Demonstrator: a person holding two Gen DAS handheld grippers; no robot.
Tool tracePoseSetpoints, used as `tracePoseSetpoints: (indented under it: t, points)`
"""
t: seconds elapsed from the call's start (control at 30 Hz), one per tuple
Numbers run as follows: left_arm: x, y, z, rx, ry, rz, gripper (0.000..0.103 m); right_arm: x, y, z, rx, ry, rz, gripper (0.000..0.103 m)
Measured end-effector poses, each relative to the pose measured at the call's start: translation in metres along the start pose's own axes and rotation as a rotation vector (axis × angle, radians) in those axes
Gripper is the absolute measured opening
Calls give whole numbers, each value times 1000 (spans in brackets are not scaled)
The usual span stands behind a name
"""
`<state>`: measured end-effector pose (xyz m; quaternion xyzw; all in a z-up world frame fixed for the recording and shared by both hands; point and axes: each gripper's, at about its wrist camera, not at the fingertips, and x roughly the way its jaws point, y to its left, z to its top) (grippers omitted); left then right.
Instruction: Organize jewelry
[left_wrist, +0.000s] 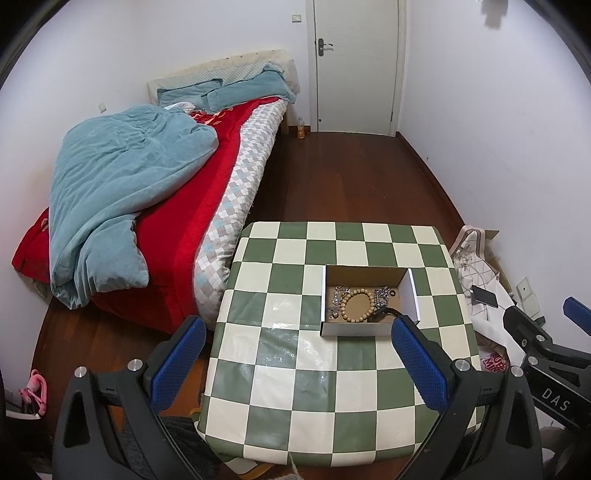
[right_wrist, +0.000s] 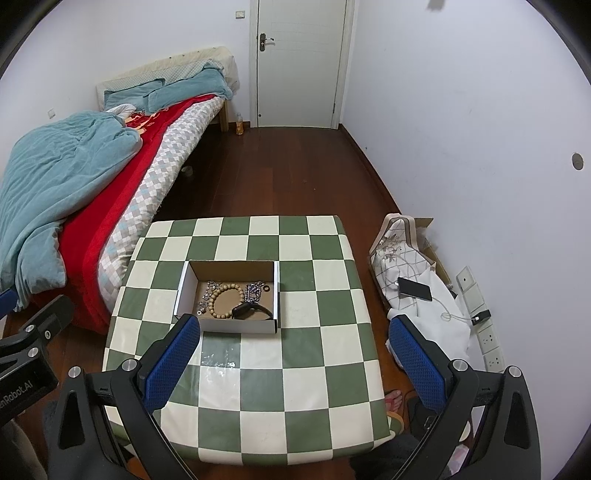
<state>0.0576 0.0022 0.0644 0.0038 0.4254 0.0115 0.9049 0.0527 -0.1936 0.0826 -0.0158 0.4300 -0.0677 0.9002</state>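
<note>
While the shallow white cardboard box sits at the frame's centre on the green-and-cream checkered table, it holds a round wooden bead bracelet, tangled silver chains and a black band. Small silver pieces along its left side are too tiny to identify. Both the left gripper and right gripper hover low in frame, blue textured pads spread wide, holding nothing.

Even, fairly bright indoor light from overhead, soft faint shadows, glare patches on the glossy checkered worktop, strong fisheye bending toward black rounded corners, sharp centre, slight softness and grain at edges
</note>
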Motion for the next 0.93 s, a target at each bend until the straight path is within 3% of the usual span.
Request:
tracePoseSetpoints:
  t: [0.93]
  points:
    - [-5,2,0,-5,-3,-14,103,-1,3,0,-1,-1,-2,103]
